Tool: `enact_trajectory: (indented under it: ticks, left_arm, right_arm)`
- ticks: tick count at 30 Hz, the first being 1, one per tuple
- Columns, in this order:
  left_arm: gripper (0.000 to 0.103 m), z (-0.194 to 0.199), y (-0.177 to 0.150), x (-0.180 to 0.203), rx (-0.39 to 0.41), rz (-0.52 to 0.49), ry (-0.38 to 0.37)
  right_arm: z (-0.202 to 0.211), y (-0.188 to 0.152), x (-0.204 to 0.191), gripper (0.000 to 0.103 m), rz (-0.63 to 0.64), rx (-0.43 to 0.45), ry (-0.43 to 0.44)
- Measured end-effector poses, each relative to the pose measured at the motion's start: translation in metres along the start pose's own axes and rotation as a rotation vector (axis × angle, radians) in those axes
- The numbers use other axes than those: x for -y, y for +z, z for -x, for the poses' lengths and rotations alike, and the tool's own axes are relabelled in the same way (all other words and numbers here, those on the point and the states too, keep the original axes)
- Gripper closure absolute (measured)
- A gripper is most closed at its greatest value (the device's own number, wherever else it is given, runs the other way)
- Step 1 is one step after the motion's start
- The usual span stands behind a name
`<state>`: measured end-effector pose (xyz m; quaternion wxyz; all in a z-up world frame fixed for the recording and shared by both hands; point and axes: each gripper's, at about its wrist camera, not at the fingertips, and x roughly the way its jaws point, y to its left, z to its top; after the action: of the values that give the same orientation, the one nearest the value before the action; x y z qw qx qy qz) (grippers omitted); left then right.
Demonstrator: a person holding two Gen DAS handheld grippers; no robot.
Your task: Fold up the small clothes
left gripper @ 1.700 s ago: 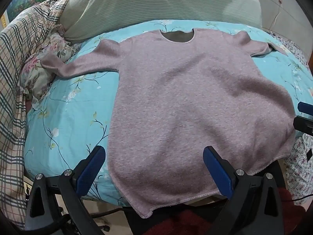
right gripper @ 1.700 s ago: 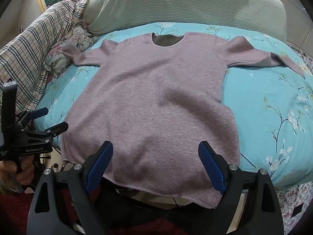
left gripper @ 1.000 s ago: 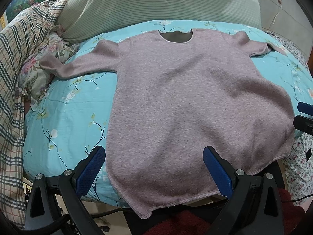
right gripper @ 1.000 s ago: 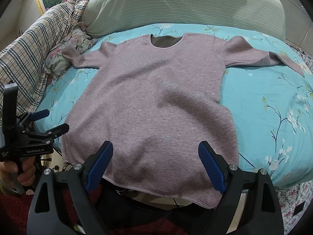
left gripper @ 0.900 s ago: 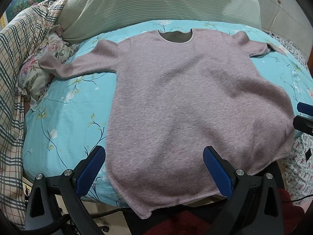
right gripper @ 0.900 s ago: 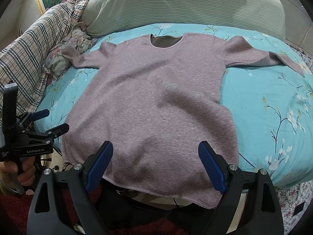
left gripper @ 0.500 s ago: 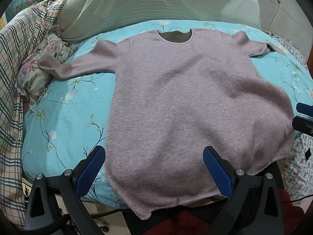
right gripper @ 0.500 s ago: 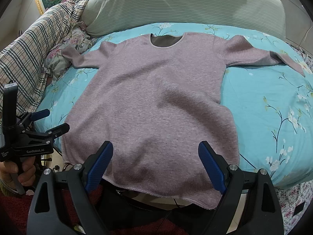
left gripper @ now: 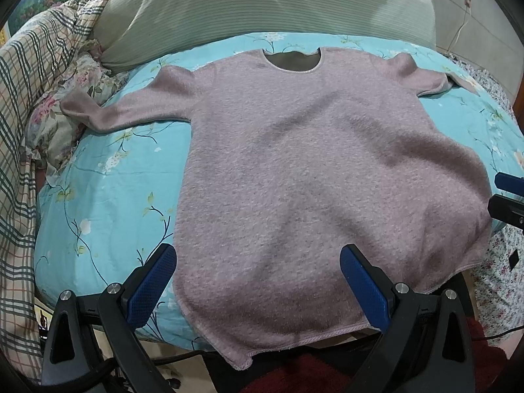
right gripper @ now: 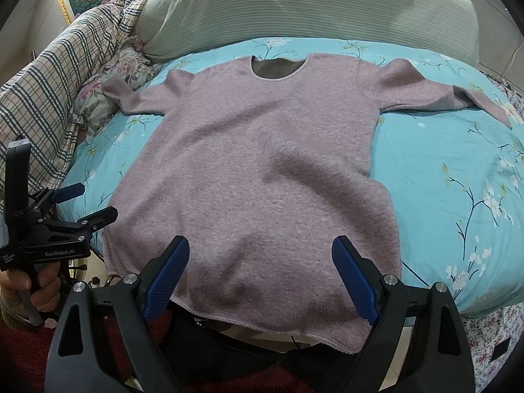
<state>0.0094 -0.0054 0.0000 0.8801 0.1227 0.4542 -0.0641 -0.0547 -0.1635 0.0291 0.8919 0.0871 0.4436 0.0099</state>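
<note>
A bed [left gripper: 108, 177] covered with a turquoise floral sheet fills both views, backed by a striped green pillow [right gripper: 294, 9], with a plaid blanket [left gripper: 29, 104] heaped at the left. A mauve fleece sweater [left gripper: 311, 170] is spread flat on the sheet, neckline [right gripper: 278, 65] towards the pillow, both sleeves stretched outward and its hem [right gripper: 262, 324] hanging just over the near edge of the bed. The fabric is judged to be soft, light and limp, likely to sag and drag on the sheet; a hold is best taken at the hem corners or at a sleeve cuff [left gripper: 73, 106], where a doubled edge can be pinched. The left gripper [left gripper: 258, 281] and the right gripper [right gripper: 260, 270] are both seen spread wide and empty, poised above the lower part of the sweater, whose hem lies below and between the blue fingers [right gripper: 352, 278], untouched.
</note>
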Motion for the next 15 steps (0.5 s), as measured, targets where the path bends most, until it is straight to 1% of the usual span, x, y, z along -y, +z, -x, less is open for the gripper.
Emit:
enact_trajectory:
  ticks: [3, 7, 9, 14, 15]
  left_arm:
    - [0.003, -0.001, 0.001, -0.001, 0.016, -0.005, 0.008]
    - [0.003, -0.006, 0.002, -0.002, 0.008, -0.006, 0.002]
    - [0.003, -0.01, 0.004, -0.003, 0.005, -0.006, 0.0]
    - [0.003, -0.021, 0.012, -0.008, 0.0, 0.005, -0.005]
    - [0.003, -0.025, 0.015, -0.009, -0.005, 0.008, -0.005]
  right_arm:
    - [0.0, 0.0, 0.0, 0.014, -0.001, 0.002, -0.001]
    - [-0.004, 0.004, 0.007, 0.014, -0.025, 0.003, 0.0]
    - [-0.004, 0.008, 0.013, 0.014, -0.044, 0.025, 0.005]
    - [-0.004, 0.019, 0.045, 0.014, -0.132, 0.079, 0.007]
    - [-0.004, 0.021, 0.051, 0.014, -0.138, 0.072, -0.018]
